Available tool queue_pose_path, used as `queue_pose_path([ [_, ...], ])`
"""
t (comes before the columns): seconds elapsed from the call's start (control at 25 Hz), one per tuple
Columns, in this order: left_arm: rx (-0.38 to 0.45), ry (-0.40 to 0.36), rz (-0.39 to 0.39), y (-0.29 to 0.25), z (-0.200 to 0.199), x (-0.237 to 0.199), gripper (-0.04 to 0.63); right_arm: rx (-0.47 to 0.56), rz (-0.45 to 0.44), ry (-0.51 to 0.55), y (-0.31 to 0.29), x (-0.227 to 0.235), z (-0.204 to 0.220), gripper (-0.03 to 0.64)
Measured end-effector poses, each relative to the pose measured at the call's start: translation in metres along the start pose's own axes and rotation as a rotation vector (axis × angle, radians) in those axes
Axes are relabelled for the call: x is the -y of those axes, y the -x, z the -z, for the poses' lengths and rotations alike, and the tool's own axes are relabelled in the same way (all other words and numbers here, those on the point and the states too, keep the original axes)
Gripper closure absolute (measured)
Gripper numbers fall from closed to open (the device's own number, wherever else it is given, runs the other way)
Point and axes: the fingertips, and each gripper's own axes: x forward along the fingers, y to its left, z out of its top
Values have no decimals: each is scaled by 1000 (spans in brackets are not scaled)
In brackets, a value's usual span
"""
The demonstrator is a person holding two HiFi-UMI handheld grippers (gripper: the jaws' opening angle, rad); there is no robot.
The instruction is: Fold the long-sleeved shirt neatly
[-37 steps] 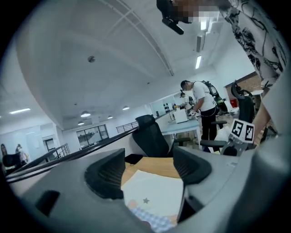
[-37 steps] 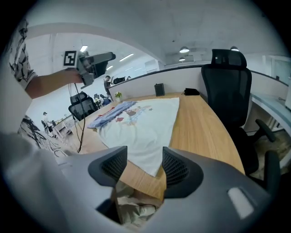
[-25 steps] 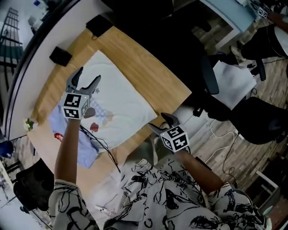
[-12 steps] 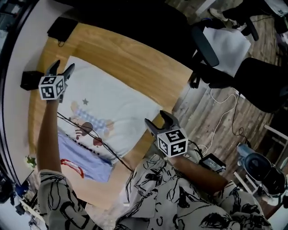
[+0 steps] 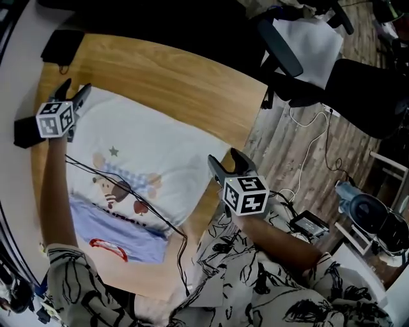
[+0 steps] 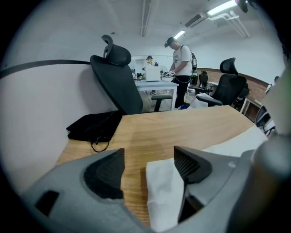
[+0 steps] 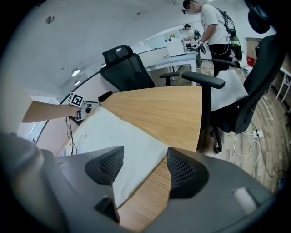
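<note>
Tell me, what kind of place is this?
Probably a shared office or lab workroom: a black swivel office chair stands behind the wooden table, and farther back a person stands by a pale desk under ceiling strip lights.

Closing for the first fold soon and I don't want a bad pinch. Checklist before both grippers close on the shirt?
1. Left gripper at a shirt corner: ok. White cloth lies between its open jaws, not pinched.
2. Right gripper at a corner: ok. The shirt's corner sits in line between its open jaws, not pinched.
3. Shirt spread on the wooden table: ok, print side up.
4. Cloth free of clutter: not ok. A black cable crosses the print.
5. Black pouch off the shirt: ok, it lies apart, near the table's edge.
</note>
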Motion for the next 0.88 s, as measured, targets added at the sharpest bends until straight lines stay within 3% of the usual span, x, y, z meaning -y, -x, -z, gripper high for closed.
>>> queue_pose_path([
  [0.28,34,13,-18,7,3,-12,253,33,29,-25,-12,-6,-4,361],
  [0.4,37,8,-3,7,6,-7,263,41,63,-72,-10,5,-3,440],
  [0.64,-55,-6,56,-1,21,-3,297,26,19,-134,-11,17,-1,558],
  [0.88,-118,-10,100,-3,24,19,511,21,8,-135,-12,18,-1,581],
])
